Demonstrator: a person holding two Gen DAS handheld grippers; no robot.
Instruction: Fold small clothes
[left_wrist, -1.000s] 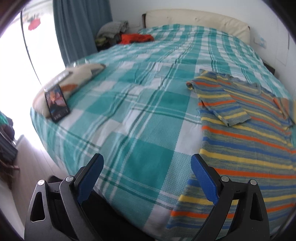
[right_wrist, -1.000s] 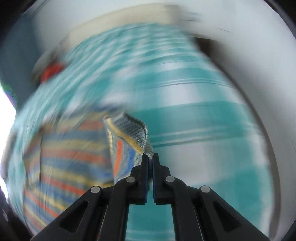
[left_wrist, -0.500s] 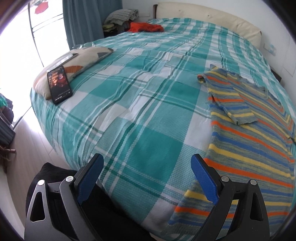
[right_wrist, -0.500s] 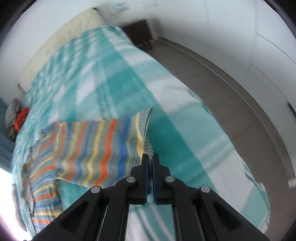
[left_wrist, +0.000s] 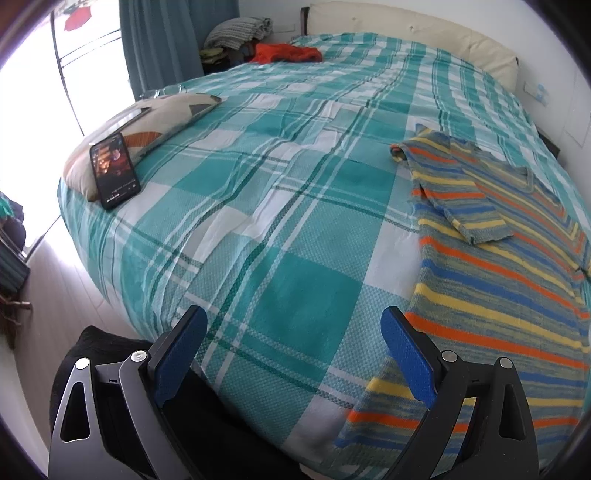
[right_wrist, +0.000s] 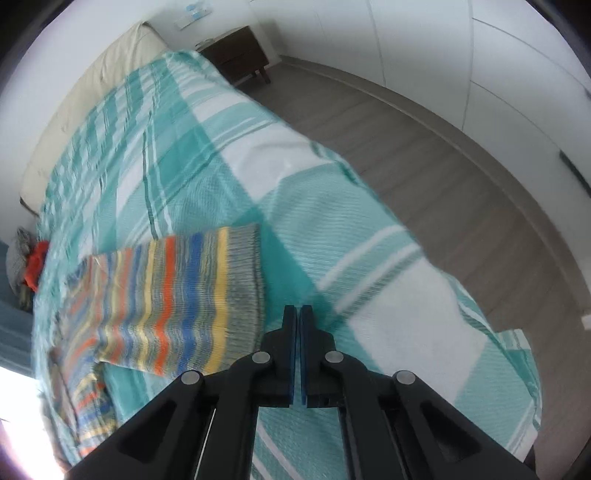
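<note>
A striped knit sweater (left_wrist: 509, 280), orange, blue, yellow and grey, lies flat on the right side of the teal plaid bed (left_wrist: 295, 206). Its left sleeve (left_wrist: 458, 192) is folded across the chest. My left gripper (left_wrist: 291, 354) is open and empty, above the bed's near edge, left of the sweater's hem. In the right wrist view the other sleeve (right_wrist: 177, 302) lies spread out on the bedspread (right_wrist: 332, 236). My right gripper (right_wrist: 298, 317) is shut with nothing between the pads, just right of the sleeve's cuff and apart from it.
A phone (left_wrist: 113, 170) leans on a patterned cushion (left_wrist: 155, 122) at the bed's left edge. Red clothing (left_wrist: 288, 52) and a folded pile (left_wrist: 240, 31) lie at the far end. A dark nightstand (right_wrist: 240, 55) and wooden floor (right_wrist: 443, 177) are beyond the bed's right side.
My right gripper carried the sleeve outward, laid it flat and let go of it; the cuff now lies free to the left of the shut jaws. The left gripper rose slightly and stayed open.
</note>
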